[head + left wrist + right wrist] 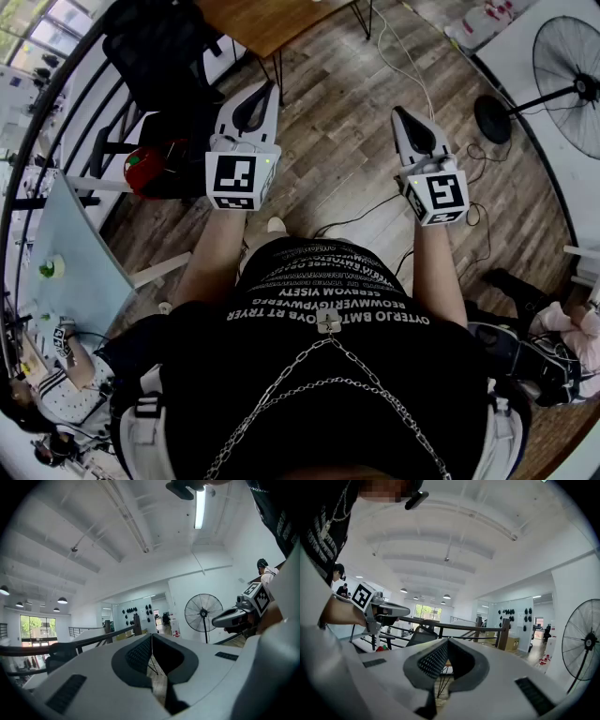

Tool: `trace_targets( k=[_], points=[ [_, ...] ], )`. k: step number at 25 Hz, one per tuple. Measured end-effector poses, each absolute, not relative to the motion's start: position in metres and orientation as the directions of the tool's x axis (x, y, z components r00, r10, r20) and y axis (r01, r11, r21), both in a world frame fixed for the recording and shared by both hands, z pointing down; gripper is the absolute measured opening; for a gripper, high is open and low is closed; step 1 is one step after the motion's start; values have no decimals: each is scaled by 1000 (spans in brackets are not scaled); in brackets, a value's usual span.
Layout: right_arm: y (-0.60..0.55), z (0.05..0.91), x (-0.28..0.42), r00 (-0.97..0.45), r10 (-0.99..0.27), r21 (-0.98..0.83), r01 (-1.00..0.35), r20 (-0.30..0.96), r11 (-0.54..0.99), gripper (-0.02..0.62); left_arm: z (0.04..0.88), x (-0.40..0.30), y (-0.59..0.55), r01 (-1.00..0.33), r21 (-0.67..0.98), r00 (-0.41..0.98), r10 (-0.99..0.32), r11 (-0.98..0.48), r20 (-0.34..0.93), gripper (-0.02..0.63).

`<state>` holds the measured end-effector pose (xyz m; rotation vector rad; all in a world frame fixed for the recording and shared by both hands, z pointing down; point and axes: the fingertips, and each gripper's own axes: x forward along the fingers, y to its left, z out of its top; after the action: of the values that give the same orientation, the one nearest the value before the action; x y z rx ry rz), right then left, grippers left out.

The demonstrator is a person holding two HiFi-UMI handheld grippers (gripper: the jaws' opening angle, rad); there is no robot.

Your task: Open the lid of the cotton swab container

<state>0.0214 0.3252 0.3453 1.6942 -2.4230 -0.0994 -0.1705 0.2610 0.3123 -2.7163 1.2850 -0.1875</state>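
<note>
Well, both claws are shut and the swab box is nowhere to be seen.

You hold your left claw (265,89) and your right claw (397,114) up in front of you, side by side, over the wood floor (328,159). Each one has its two jaws pressed together with nothing in between. No view shows the swab box, so I cannot tell where it is. It is not on the floor in front of you, and not on the bit of brown table (272,19) at the top edge. What could go wrong? You may reach for the box with the jaws closed, and then they would just bump it and knock it over, not grip the lid. Cords (370,208) lie on the floor near your feet too, so a step ahead could trip you.
</note>
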Motion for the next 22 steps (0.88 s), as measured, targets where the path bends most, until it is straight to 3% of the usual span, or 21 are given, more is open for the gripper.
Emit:
trace_targets(
  k=[15, 17, 20, 22],
  points=[
    [359, 352, 64, -374, -923, 59, -923, 89, 380, 20, 315, -164, 289, -814, -232, 533, -843, -533, 69, 33],
    [360, 359, 70, -376, -922, 33, -924, 95, 380, 47, 319, -158, 291, -803, -232, 549, -833, -548, 69, 39],
    [351, 366, 74, -382, -919, -1, -923, 101, 384, 135, 329, -149, 286, -784, -199, 581, -808, -587, 96, 172],
    [343, 368, 71, -391, -915, -11, -920, 102, 392, 152, 332, -147, 280, -783, -185, 586, -804, -594, 103, 202]
  ],
)
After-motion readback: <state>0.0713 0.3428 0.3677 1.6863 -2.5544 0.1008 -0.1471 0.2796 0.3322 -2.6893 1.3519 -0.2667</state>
